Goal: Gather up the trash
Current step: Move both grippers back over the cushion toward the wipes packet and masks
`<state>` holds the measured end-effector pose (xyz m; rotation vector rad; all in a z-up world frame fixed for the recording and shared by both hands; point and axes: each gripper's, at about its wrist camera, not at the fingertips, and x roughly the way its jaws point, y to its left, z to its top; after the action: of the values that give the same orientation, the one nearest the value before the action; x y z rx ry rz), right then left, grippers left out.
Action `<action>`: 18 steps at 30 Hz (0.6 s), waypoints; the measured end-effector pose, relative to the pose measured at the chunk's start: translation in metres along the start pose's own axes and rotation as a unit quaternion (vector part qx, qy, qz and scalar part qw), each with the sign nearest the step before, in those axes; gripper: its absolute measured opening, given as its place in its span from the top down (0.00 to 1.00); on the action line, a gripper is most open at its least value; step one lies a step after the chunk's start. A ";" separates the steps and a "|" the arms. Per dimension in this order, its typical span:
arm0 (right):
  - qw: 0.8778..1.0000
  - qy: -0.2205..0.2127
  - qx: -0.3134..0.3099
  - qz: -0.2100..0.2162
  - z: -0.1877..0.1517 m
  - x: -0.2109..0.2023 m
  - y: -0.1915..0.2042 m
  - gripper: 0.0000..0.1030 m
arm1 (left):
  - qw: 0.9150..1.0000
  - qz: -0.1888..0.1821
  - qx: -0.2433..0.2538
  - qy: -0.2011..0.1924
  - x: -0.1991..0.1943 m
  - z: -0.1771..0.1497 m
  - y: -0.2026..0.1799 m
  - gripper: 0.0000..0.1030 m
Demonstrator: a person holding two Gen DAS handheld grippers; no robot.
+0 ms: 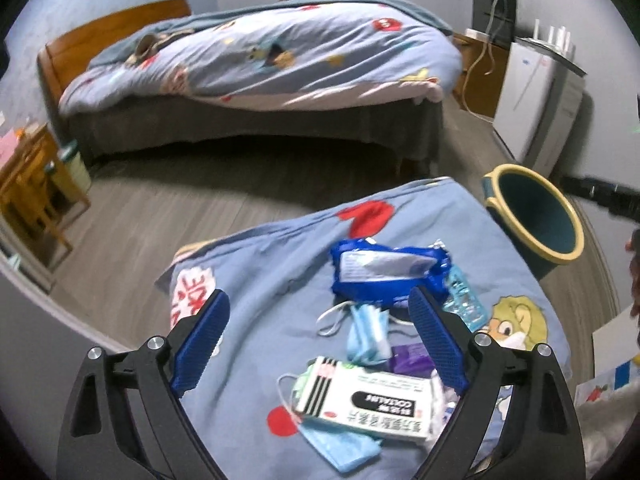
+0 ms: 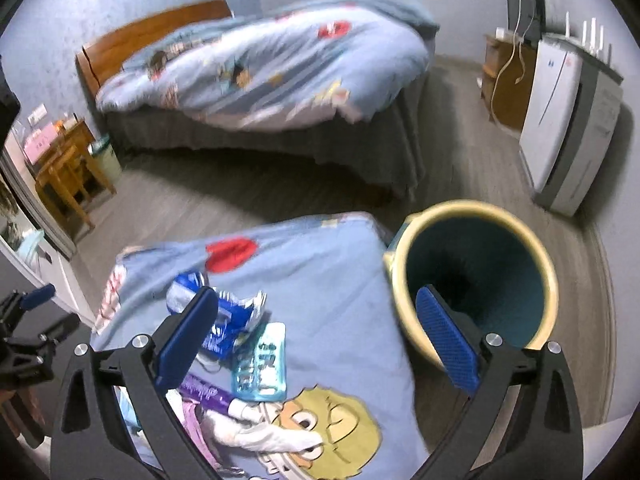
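Grey wood-look flooring (image 1: 152,216) runs through a bedroom where a bed (image 1: 256,64) with a wooden headboard and a blue cartoon-print duvet stands by the far wall, and a white appliance (image 2: 560,120) stands by the wall on the right. Nearer the cameras, a surface covered in the same blue cartoon cloth (image 1: 264,280) carries the scattered trash. A crumpled blue foil wrapper (image 1: 384,268) lies toward its far side, with a light blue blister pack (image 2: 260,364) just beside it. Closer in, a folded blue face mask (image 1: 366,336) rests next to a purple wrapper (image 1: 412,358), and a white medicine box (image 1: 368,400) with black stripes and print lies on top of another blue mask (image 1: 340,450).

A dark teal bin (image 2: 476,280) with a pale yellow rim stands on the floor just beside the right edge of the cloth-covered surface, its inside looking dark.

The left gripper (image 1: 320,340) hangs over the pile with its blue-padded jaws spread wide, the mask and box visible between them but not pinched. The right gripper (image 2: 320,340) also stands spread wide and holds nothing; its left pad sits in front of the foil wrapper, its right pad in front of the bin's rim.
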<state>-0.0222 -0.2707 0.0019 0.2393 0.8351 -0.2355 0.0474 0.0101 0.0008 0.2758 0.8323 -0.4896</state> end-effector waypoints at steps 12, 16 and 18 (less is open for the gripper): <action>0.996 0.085 0.000 -0.019 -0.010 0.069 0.030 0.05 | 0.998 0.007 0.004 0.067 0.054 -0.024 0.018 0.12; 0.994 0.104 0.007 -0.022 -0.012 0.088 0.035 0.06 | 0.997 0.004 0.016 0.074 0.065 -0.026 0.015 0.12; 0.993 0.114 0.017 -0.017 -0.011 0.099 0.036 0.10 | 0.997 -0.002 0.018 0.074 0.067 -0.024 0.012 0.12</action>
<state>0.0445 -0.2437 -0.0755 0.2879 1.0630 -0.2585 0.0761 0.0097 -0.0655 0.3474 0.9688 -0.4925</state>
